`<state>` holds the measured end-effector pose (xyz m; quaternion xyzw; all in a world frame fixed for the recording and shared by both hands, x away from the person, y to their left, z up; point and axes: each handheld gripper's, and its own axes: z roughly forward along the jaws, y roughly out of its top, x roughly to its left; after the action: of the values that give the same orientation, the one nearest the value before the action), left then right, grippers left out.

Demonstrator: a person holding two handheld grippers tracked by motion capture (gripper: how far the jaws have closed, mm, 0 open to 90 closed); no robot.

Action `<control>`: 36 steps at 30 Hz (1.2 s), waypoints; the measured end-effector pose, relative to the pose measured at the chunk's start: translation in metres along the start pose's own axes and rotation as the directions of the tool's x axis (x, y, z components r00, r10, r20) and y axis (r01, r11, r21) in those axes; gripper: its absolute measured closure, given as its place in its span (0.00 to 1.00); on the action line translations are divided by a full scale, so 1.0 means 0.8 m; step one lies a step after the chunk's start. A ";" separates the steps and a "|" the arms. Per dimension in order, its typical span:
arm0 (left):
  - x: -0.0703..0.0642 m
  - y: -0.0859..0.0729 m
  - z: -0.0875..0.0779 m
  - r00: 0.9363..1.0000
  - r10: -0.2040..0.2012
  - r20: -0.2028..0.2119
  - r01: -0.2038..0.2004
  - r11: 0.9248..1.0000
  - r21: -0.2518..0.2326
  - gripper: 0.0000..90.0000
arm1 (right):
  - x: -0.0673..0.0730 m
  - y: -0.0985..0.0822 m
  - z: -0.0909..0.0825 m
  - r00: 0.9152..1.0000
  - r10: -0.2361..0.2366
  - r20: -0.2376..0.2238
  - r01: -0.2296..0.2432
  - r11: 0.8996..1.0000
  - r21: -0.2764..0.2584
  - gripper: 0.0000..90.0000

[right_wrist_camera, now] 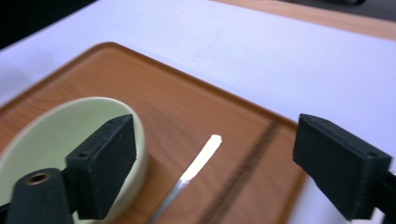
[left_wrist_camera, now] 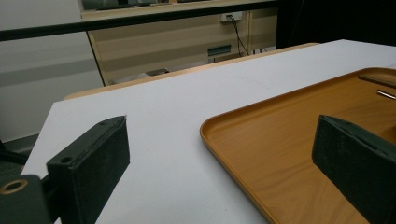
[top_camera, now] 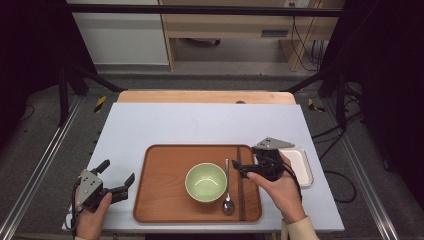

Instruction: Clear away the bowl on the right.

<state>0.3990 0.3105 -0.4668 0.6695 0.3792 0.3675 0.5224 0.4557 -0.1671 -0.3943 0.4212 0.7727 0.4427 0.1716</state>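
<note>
Black jaws of the right gripper stand wide and empty above the spoon, which lies lengthwise on the tray beside the bowl, far from the open left gripper.

Your grippers are black with grey three-cornered top plates, brass-ringed screw holes, trailing black cables; your right sleeve is beige

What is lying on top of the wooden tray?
On the wooden tray sit a green bowl, empty inside, and a spoon beside it. The right tool hovers open above the spoon's handle; whatever lies under the bowl is hidden.
</note>
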 end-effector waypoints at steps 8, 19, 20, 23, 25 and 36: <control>0.000 0.000 0.000 1.000 -0.001 -0.001 0.001 1.000 -0.002 0.04 | -0.043 -0.010 -0.024 0.992 -0.008 0.124 0.012 1.000 -0.029 0.16; -0.001 0.000 0.000 1.000 0.003 -0.001 -0.003 1.000 -0.002 0.04 | -0.088 -0.025 -0.058 0.975 0.036 0.218 -0.014 0.995 -0.103 0.14; -0.001 0.000 0.000 1.000 0.003 0.000 -0.003 1.000 -0.003 0.04 | -0.091 -0.026 -0.060 0.974 0.038 0.221 -0.014 0.994 -0.113 0.14; -0.002 0.002 -0.002 1.000 0.008 0.003 -0.008 1.000 -0.013 0.04 | -0.099 -0.031 -0.066 0.965 0.042 0.258 -0.007 0.991 -0.135 0.16; -0.001 0.002 -0.003 1.000 0.006 0.003 -0.006 1.000 -0.022 0.04 | -0.105 -0.034 -0.070 0.959 0.052 0.277 -0.009 0.988 -0.153 0.17; -0.001 0.003 -0.004 1.000 0.004 -0.006 -0.004 0.999 -0.034 0.04 | -0.134 -0.051 -0.079 0.926 0.114 0.361 -0.080 0.991 -0.109 0.16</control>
<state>0.3959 0.3112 -0.4643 0.6603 0.3731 0.3769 0.5317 0.4580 -0.2976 -0.4052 0.5256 0.6841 0.3996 0.3098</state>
